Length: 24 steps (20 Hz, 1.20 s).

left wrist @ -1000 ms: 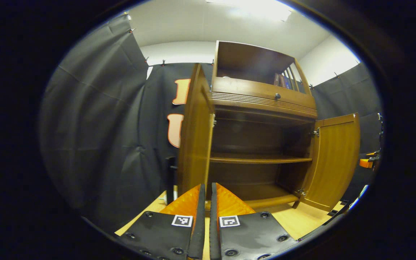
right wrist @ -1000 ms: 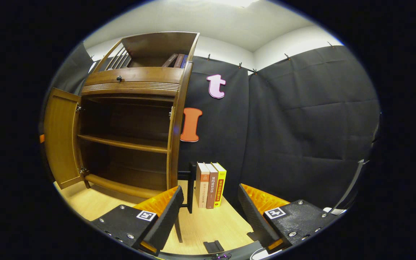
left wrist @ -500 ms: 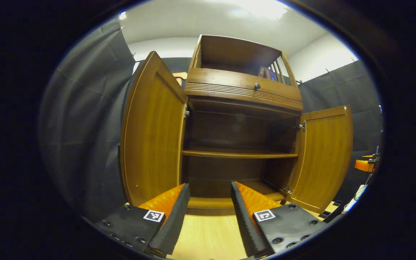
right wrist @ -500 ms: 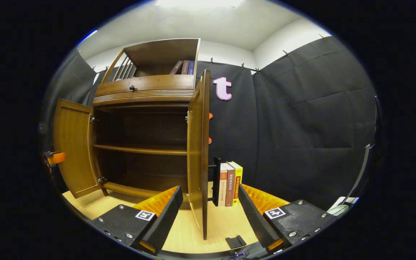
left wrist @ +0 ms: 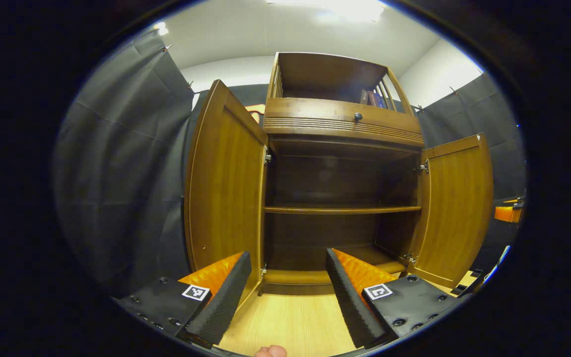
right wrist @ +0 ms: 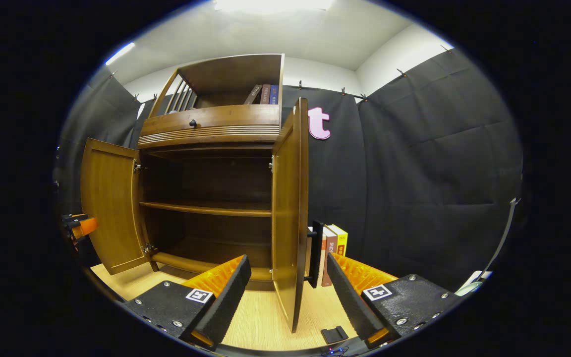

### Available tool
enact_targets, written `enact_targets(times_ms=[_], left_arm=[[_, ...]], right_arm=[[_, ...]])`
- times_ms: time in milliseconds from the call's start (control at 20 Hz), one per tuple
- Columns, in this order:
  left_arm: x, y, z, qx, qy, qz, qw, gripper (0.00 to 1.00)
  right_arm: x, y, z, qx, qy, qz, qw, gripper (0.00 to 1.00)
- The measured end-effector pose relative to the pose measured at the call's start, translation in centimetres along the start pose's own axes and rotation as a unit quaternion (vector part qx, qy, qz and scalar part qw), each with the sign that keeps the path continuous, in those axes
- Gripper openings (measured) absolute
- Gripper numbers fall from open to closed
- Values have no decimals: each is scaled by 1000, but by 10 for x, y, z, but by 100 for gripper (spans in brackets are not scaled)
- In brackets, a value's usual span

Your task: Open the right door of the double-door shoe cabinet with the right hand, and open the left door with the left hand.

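Note:
The brown wooden shoe cabinet (left wrist: pixel 340 129) stands on a light wood table with both doors swung out. In the left gripper view, the left door (left wrist: pixel 226 183) is just beyond my left gripper (left wrist: pixel 288 255), which is open and holds nothing. The right door (left wrist: pixel 456 208) hangs open at the far side. In the right gripper view, the right door (right wrist: pixel 290 208) shows edge-on, its black bar handle (right wrist: pixel 315 253) on the outer face. My right gripper (right wrist: pixel 288 262) is open, its fingers (right wrist: pixel 226 292) apart on either side of that door's line. The left door (right wrist: pixel 109 206) is open too.
Inside the cabinet a bare shelf (left wrist: pixel 340 209) crosses the middle. Upright books (right wrist: pixel 334 245) stand right of the cabinet behind the right door. More books (right wrist: pixel 264 93) sit in the top compartment. A small black object (right wrist: pixel 334 333) lies on the table near my right gripper.
My left gripper went from almost shut at the left door's edge to open and drew back. The left door has swung wide. The right gripper stayed open and shifted so the right door shows edge-on.

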<state>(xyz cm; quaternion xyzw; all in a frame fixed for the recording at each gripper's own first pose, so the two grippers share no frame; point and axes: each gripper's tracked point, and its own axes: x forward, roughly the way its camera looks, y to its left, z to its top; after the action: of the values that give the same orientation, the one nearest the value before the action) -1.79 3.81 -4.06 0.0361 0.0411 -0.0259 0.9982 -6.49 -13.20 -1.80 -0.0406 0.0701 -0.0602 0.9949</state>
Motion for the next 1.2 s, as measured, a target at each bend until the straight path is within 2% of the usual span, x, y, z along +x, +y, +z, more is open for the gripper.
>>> enact_targets(times_ms=[350,400,450,550,600,650,800,950,1200], left_arm=[[8,13,14,13,-27,22,999,97],[12,15,15,13,-31,24,999,99],[16,15,17,12,-32,23,999,99],[23,12,20,13,-37,23,999,99],[26,11,23,16,-41,22,999,99],[30,9,26,26,-49,18,998,99],[39,10,33,48,-63,18,997,99],[39,4,31,39,-59,11,997,99],[35,4,29,26,-56,13,998,97]], right_arm=[[14,11,-6,-1,0,7,1000,99],[15,14,-8,0,2,9,1000,94],[17,16,-10,-1,4,10,1000,99],[20,19,-14,-3,6,12,1000,99],[20,20,-14,-1,7,13,1000,94],[21,20,-13,1,6,13,1000,99],[22,14,-13,-5,5,5,1000,99],[23,10,-9,-11,0,-4,1000,99],[25,20,-7,-11,-5,5,1000,99]])
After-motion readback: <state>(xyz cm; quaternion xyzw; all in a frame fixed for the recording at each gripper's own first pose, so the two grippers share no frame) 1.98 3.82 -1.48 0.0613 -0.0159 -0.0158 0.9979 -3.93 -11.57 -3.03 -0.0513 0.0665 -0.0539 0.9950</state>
